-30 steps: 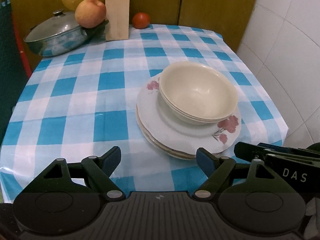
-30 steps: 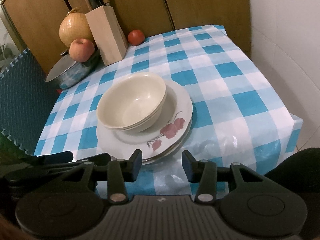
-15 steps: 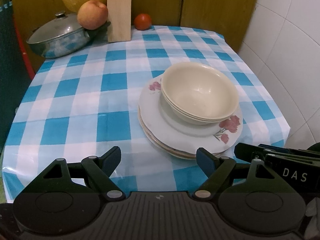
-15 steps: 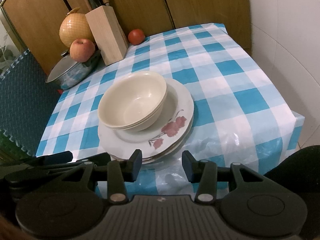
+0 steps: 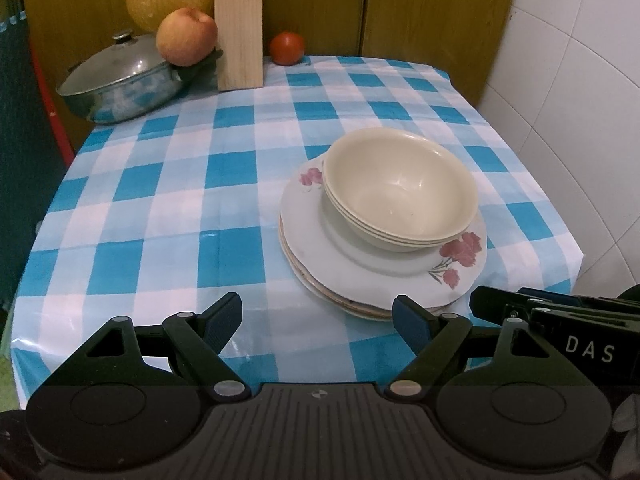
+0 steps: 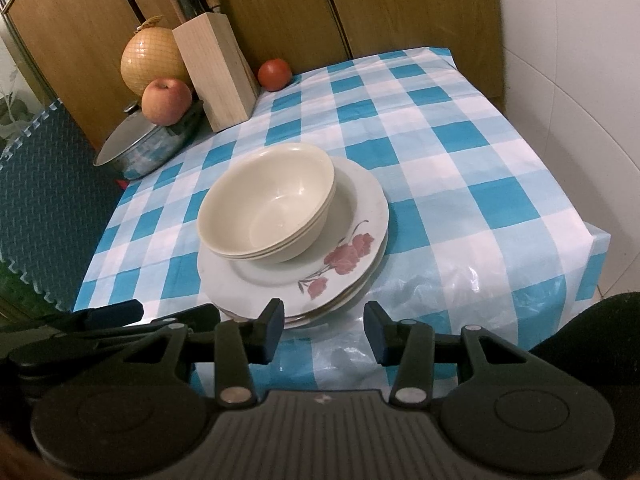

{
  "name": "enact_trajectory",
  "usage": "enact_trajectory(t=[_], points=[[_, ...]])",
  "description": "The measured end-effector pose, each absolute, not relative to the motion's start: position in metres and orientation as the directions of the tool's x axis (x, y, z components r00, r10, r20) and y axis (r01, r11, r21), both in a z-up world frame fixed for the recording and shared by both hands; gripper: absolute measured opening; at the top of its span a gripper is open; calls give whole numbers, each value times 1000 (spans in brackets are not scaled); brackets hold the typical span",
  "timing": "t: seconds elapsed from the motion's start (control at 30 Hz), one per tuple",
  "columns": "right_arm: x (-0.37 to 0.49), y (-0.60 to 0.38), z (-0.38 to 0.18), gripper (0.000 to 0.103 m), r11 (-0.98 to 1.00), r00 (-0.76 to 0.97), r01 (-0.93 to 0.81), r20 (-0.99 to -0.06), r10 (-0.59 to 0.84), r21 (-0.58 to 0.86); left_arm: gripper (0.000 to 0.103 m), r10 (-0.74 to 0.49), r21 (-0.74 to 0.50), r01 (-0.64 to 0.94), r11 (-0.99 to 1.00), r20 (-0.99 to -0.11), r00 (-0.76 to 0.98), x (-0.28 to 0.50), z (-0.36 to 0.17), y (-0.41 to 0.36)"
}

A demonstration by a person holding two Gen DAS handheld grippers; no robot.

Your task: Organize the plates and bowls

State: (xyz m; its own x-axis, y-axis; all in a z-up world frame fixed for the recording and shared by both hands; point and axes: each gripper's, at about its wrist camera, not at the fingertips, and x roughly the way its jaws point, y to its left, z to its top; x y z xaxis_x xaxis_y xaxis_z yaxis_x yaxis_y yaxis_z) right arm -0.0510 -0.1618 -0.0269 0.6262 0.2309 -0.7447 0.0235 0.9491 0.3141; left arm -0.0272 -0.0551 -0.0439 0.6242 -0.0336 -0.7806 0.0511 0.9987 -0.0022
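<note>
On the near right part of the surface (image 5: 168, 208), one stack holds all the crockery in view.

Surface: square top under a glossy plastic cloth in blue and white check, creased and shiny at the near edge; wooden panels behind, white tile to the right.

Plates (image 5: 360, 264): several nested, round with lightly scalloped rims, white glazed, the top one printed with pink flowers. The lower rims sit slightly askew.

Bowls (image 5: 404, 196): nested on the plates, off-centre toward the far side; cream, smooth, deep and round. Three rims seem to show, though the count is uncertain.

Pot (image 5: 120, 84): shallow metal pan with a domed lid and knob, at the far left corner.

Knife block (image 6: 216, 72): pale wood, slanted, handles protruding.

Melon (image 6: 154, 62): yellow, netted, behind the pot.

Apple (image 5: 186, 36): reddish-yellow, perched on the pot's handle side.

Tomato (image 5: 286, 48): small, red, against the back panel.

Left gripper (image 5: 318, 322): black with blue ribbed pads, jaws spread wide, empty, hovering before the stack's near edge.

Right gripper (image 6: 325, 330): same make, jaws part open, nothing between them, just short of the plates' rim.

Progress: stacking looks complete, with bowls on plates and no loose dishes visible. Little seems left, perhaps squaring the plates or moving the stack.
</note>
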Motion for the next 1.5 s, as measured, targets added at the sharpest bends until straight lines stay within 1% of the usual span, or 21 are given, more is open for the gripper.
enact_trajectory(t=[0.37,1.5], points=[[-51,-162,-27,40,949,627,23,-744,231,314,87,-19,17,52,999,-779,627,-27,-43,-57],[-52,-161,-28,41,949,628,22,-743,231,314,87,-23,12,52,999,-779,627,-30,-43,-56]])
